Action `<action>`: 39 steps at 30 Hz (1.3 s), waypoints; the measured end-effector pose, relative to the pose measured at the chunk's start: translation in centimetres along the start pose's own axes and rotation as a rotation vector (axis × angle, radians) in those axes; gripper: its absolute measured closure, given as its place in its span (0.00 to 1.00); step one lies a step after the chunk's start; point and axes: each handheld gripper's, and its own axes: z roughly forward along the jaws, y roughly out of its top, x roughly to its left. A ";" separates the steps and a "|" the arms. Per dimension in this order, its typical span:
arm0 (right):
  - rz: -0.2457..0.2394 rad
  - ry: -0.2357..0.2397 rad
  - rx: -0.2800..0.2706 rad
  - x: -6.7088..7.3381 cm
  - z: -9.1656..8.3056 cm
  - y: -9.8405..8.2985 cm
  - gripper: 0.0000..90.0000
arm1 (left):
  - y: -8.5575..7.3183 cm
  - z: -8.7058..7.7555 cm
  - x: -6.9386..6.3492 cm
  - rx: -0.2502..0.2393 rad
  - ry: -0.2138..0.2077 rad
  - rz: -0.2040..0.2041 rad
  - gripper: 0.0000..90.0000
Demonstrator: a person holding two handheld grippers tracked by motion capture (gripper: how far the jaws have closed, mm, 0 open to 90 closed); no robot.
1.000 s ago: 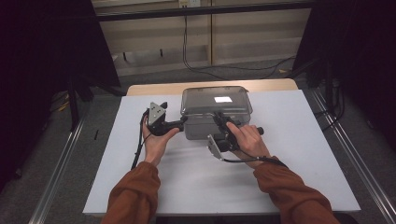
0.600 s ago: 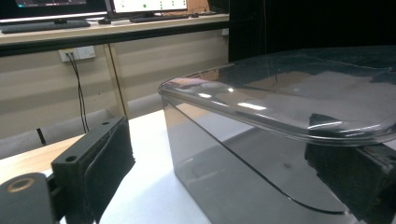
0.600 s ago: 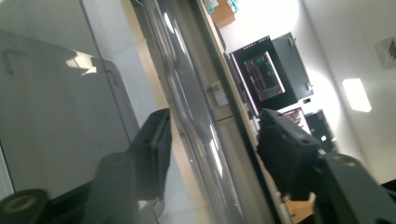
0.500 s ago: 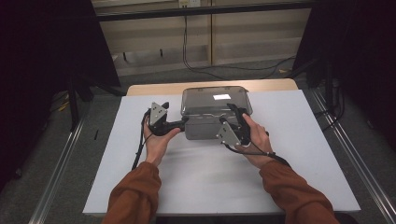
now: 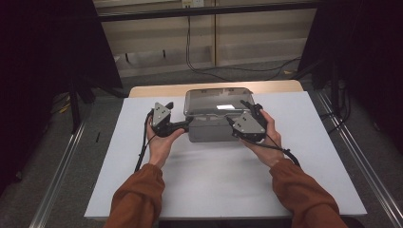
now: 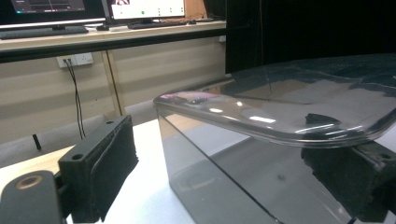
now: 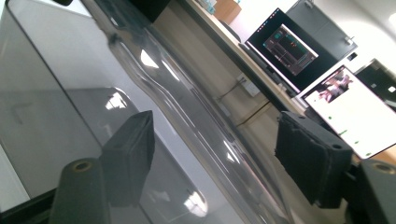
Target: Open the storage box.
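Smoked plastic box (image 5: 214,124) (no readable label), left fingers (image 5: 186,124) wide, right fingers (image 5: 232,126) opening astride its rim

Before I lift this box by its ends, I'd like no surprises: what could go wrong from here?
The right gripper, whose jaws have just been opening, straddles the lid rim without pinching it, so a lift now may leave that end behind. The left gripper likewise stands open around the smooth, glossy box corner, so the pads could slip. If only the lid is caught, it might come off.
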 end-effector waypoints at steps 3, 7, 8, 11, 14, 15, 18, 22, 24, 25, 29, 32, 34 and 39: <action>0.076 0.018 -0.005 -0.8 0.0 -0.5 0.28 | 0.2 0.1 -0.1 -0.006 -0.006 -0.004 0.12; 0.121 0.036 -0.007 -1.4 0.0 -0.8 0.26 | 0.4 0.1 -0.2 -0.012 -0.012 -0.008 0.14; 0.136 0.044 -0.007 -1.6 0.1 -0.9 0.26 | 0.4 0.1 -0.2 -0.010 -0.013 -0.008 0.14; 0.178 0.054 -0.009 -2.0 0.1 -1.3 0.22 | 0.6 0.2 -0.3 -0.022 -0.015 -0.003 0.15; 0.188 0.050 -0.002 -2.2 0.3 -1.5 0.20 | 0.7 0.2 -0.1 -0.021 -0.017 -0.002 0.16; 0.187 0.051 0.006 -2.2 0.4 -1.6 0.20 | 0.7 0.2 -0.1 -0.021 -0.017 -0.002 0.17; 0.201 0.053 0.003 -2.2 0.6 -1.8 0.18 | 0.8 0.2 -0.2 -0.026 -0.020 -0.005 0.17; 0.241 0.081 -0.007 -2.5 0.9 -2.1 0.11 | 1.1 0.3 -0.2 -0.033 -0.018 -0.004 0.18; 0.249 0.082 -0.006 -2.7 1.0 -2.2 0.11 | 1.2 0.3 -0.1 -0.033 -0.017 0.005 0.19; 0.258 0.086 -0.009 -2.8 1.1 -2.3 0.12 | 1.2 0.4 -0.1 -0.034 -0.016 0.005 0.19; 0.298 0.086 -0.013 -3.5 1.1 -2.6 0.15 | 1.3 0.5 0.0 -0.037 -0.021 -0.003 0.19; 0.329 0.087 -0.023 -3.8 1.3 -2.8 0.16 | 1.5 0.7 -0.1 -0.039 -0.024 -0.001 0.22; 0.341 0.096 -0.025 -4.0 1.3 -2.9 0.19 | 1.6 0.8 -0.1 -0.038 -0.025 0.011 0.23; 0.374 0.103 -0.052 -4.5 1.5 -2.8 0.22 | 1.8 1.0 -0.1 -0.044 -0.029 0.005 0.24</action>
